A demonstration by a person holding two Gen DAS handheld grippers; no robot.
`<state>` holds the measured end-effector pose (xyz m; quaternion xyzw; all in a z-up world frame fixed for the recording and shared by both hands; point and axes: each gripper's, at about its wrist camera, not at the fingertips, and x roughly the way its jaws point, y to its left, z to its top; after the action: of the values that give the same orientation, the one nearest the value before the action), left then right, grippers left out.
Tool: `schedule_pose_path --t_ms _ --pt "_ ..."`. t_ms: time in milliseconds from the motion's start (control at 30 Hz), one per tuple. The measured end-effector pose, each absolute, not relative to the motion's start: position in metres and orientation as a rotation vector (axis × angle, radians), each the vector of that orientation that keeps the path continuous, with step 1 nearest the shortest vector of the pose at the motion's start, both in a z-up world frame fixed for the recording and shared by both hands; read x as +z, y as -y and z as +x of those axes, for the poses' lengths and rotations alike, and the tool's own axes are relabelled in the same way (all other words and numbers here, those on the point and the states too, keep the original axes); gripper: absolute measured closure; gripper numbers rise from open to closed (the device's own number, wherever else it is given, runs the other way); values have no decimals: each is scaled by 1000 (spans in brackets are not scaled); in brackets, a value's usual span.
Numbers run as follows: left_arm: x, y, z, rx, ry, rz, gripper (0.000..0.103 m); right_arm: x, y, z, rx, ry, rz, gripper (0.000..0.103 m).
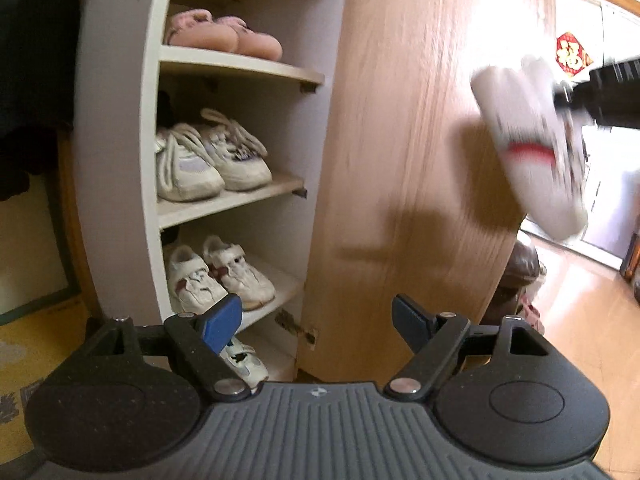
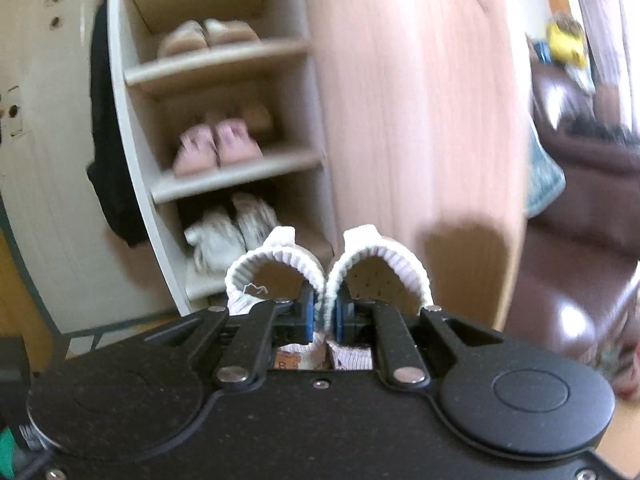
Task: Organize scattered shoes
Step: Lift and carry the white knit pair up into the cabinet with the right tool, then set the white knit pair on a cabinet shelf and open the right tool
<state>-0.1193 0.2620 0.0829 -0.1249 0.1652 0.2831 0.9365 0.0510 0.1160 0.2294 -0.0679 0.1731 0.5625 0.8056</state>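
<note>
My right gripper (image 2: 323,318) is shut on a pair of small white knit shoes (image 2: 376,276), pinching their two inner collars together in the air in front of the open shoe cabinet (image 2: 224,184). In the left wrist view the same pair (image 1: 528,140) hangs blurred at the upper right, soles showing a red mark. My left gripper (image 1: 316,320) is open and empty, low in front of the cabinet (image 1: 116,160). Its shelves hold pink slippers (image 1: 224,34), white laced sneakers (image 1: 212,156), white strap sneakers (image 1: 220,272) and one white shoe (image 1: 244,360) at the bottom.
The cabinet's wooden door (image 1: 420,160) stands open to the right of the shelves. A dark brown sofa (image 2: 580,184) lies beyond it. More shoes (image 1: 524,280) sit on the wooden floor behind the door. Dark clothing (image 1: 32,60) hangs at the left.
</note>
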Motion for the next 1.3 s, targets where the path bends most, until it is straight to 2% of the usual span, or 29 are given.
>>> schedule_pose_path --t_ms 333,867,1300 --pt "106 -256 -145 552 -110 -251 21 351 -166 40 1273 -226 -140 93" --pt "102 -262 -148 600 -40 -239 21 535 -273 28 1333 -62 -111 93" --pt "91 -288 -141 557 -90 -358 21 597 -340 37 1333 -57 -107 93"
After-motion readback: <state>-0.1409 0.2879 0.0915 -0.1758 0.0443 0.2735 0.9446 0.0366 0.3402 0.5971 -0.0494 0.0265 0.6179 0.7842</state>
